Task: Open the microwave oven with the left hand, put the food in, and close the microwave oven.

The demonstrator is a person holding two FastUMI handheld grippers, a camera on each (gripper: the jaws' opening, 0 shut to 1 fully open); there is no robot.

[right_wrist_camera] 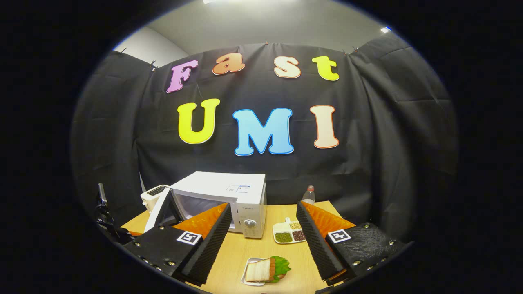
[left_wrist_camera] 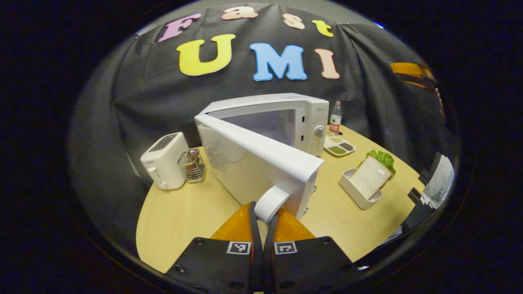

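Two claws are seen. The left claw [left_wrist_camera: 264,222] is closed tight on the door handle [left_wrist_camera: 271,202] of the microwave [left_wrist_camera: 286,118]; both fingers are pressed against the handle. The door [left_wrist_camera: 253,163] is swung well open, and the cavity is exposed behind it. The right claw [right_wrist_camera: 263,241] is held wide open above the worktop [right_wrist_camera: 253,249], with nothing between its fingers. The sandwich [right_wrist_camera: 265,269], bread with a lettuce leaf, is seen in a small white tray [right_wrist_camera: 250,281] on the worktop, in front of the microwave and below the right claw. In the left gripper view the same sandwich [left_wrist_camera: 369,175] is propped in its tray, right of the open door. A sectioned dish [left_wrist_camera: 339,145] and a bottle [left_wrist_camera: 335,118] are placed beside the microwave; a toaster [left_wrist_camera: 164,161] and a wire rack [left_wrist_camera: 193,165] are placed to its left.
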